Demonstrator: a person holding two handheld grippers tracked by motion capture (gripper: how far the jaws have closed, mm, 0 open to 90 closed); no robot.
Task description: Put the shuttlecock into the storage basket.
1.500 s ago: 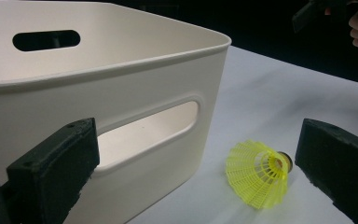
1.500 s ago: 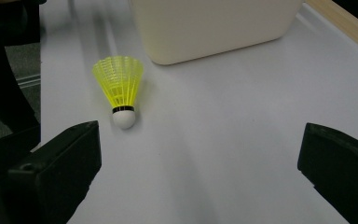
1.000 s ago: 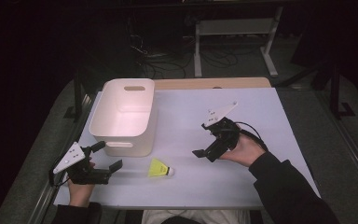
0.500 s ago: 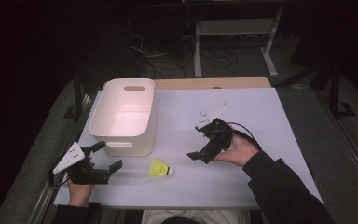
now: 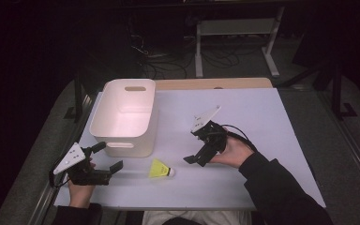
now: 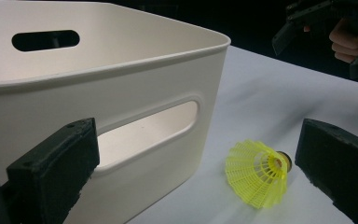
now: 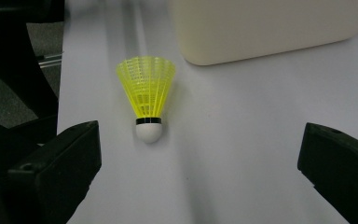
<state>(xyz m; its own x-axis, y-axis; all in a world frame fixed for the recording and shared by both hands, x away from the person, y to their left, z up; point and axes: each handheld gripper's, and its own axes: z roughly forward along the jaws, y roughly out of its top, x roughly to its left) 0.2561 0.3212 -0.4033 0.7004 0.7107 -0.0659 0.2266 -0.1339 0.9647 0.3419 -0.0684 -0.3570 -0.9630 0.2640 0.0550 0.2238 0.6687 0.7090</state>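
Right now we are holding both claws low over the white worktop (image 5: 262, 122), one in each hand, and neither is gripping anything. Our right claw (image 5: 193, 160) is sitting near the middle of the worktop with its jaws spread wide, pointing toward the yellow shuttlecock (image 5: 161, 169). In the right gripper view the shuttlecock (image 7: 148, 98) is lying ahead of the jaws, nearer the left one, with its white cork tip turned toward us and its skirt fanning away; it is not touching either jaw. Our left claw (image 5: 108, 158) is resting at the near left corner of the worktop, jaws also wide apart, aimed across toward the shuttlecock. In the left gripper view the shuttlecock (image 6: 258, 172) is lying on its side just beside the right jaw, and we cannot tell whether the two are touching. The white bin (image 5: 122, 117) is standing just behind the shuttlecock, close to it but apart, and its handle slot is facing our left claw.
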